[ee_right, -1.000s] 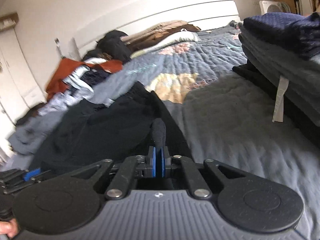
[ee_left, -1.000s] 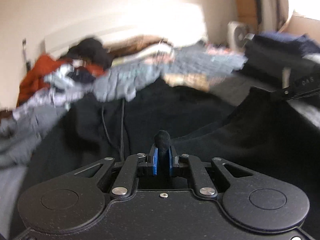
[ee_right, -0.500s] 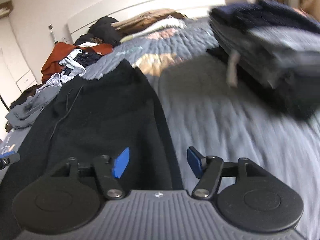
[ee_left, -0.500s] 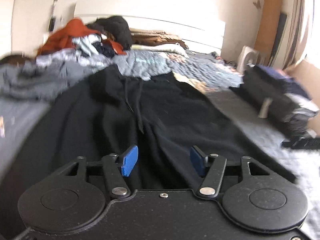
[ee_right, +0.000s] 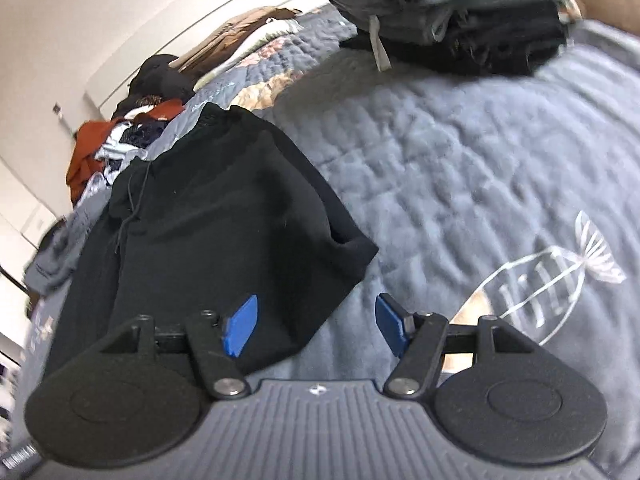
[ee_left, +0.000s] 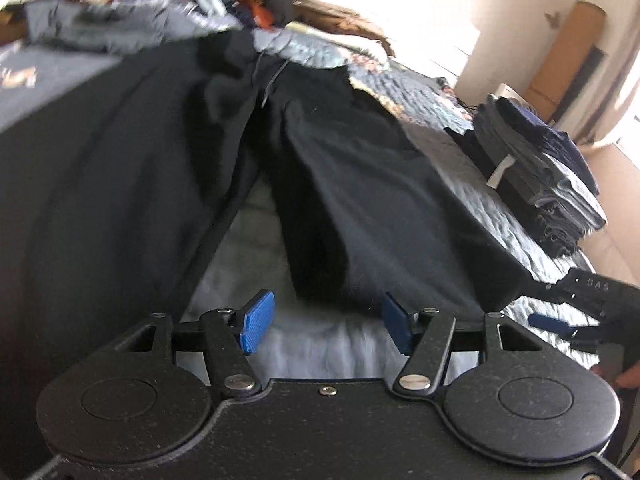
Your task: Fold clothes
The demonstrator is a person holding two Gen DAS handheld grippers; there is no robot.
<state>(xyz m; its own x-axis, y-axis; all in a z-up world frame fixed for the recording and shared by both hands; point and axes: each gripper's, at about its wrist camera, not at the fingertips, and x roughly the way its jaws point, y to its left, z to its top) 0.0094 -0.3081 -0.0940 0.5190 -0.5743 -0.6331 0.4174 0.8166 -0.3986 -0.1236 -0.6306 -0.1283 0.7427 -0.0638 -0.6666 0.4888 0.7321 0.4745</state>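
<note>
Left gripper (ee_left: 326, 328): jaws standing wide apart, gripping nothing, hovering over bare quilt (ee_left: 320, 344) between the two spread legs of the black trousers (ee_left: 360, 168). Right gripper (ee_right: 316, 328): jaws likewise spread wide and empty, its left pad (ee_right: 240, 326) sitting just over the hem of one trouser leg. The trousers are lying flat on the quilt. A stack of folded clothes (ee_right: 460, 16) is sitting well apart.

Left gripper (ee_left: 323, 328) has its blue pads spread wide, holding nothing. Right gripper (ee_right: 316, 327) is spread just as wide and empty, its tip also visible at the left camera's right edge
</note>
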